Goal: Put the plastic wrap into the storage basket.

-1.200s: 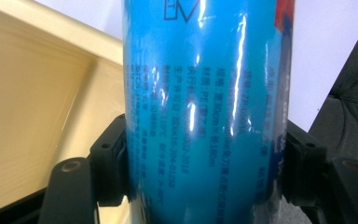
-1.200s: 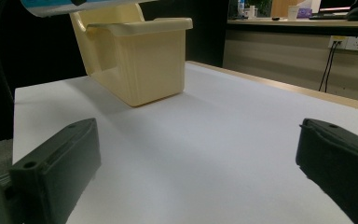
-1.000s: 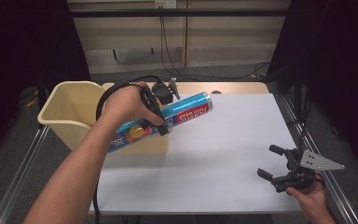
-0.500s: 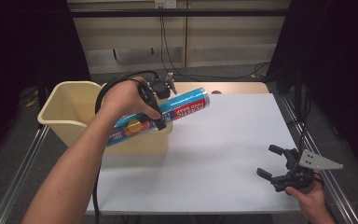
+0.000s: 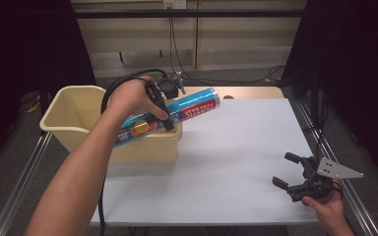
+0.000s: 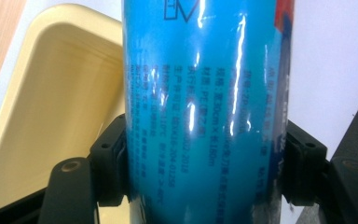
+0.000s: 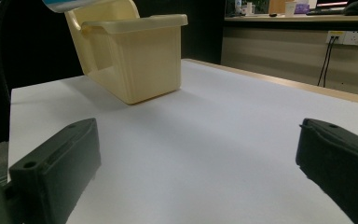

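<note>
A long blue tube with a red label (image 5: 177,112) hangs tilted over the right rim of the cream plastic bin (image 5: 74,112). My left gripper (image 5: 163,109) is shut on its middle, and both black pads press its sides (image 6: 205,116) in the left gripper view. The tube's lower end points into the bin (image 6: 60,107). My right gripper (image 5: 288,171) rests low at the table's front right, open, nothing between its jaws (image 7: 196,163). It faces the bin (image 7: 140,51) across the white tabletop.
The white table sheet (image 5: 246,142) spreads between the bin and the right gripper. A wooden strip (image 5: 246,92) runs along the far edge. Metal rails (image 5: 24,167) flank the table. Cables (image 5: 177,44) hang behind it.
The left hand has carried the tube a little to the left and lower, so more of it lies over the bin. The right gripper has not moved.
</note>
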`<state>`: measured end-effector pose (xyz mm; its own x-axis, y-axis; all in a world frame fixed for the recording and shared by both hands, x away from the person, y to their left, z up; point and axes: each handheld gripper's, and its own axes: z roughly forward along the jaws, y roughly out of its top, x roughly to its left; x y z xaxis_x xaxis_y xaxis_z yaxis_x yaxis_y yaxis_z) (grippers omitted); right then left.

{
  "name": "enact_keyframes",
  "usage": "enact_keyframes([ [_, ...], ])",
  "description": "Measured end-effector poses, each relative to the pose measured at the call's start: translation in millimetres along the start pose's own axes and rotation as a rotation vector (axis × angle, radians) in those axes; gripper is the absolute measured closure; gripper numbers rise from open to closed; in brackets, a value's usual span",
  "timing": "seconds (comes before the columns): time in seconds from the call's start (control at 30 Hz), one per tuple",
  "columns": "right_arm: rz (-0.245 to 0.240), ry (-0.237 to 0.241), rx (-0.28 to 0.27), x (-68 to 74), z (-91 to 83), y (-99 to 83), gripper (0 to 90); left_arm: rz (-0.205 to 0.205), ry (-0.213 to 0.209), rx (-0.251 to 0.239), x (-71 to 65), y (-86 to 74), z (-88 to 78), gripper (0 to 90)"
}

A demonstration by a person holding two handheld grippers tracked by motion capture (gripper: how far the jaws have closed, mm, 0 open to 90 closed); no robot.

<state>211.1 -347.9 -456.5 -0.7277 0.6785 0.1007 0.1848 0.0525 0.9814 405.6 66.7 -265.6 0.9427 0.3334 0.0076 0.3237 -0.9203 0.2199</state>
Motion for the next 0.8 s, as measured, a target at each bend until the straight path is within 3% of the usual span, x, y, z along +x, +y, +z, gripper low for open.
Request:
enact_keyframes([
  [0.33,0.0,-0.002,0.001,-0.1,0.1,-0.2,0.0,0.026,0.02,0.007,5.7,-2.6,-0.5,32.1],
  [0.5,-0.003,0.0,0.001,0.1,0.3,-0.2,0.0,0.012,0.022,-0.014,7.7,-3.6,0.2,32.2],
  [0.8,0.001,0.003,0.005,-0.4,0.5,-0.7,0.0,0.036,0.027,0.01,11.0,-1.9,2.8,32.2],
])
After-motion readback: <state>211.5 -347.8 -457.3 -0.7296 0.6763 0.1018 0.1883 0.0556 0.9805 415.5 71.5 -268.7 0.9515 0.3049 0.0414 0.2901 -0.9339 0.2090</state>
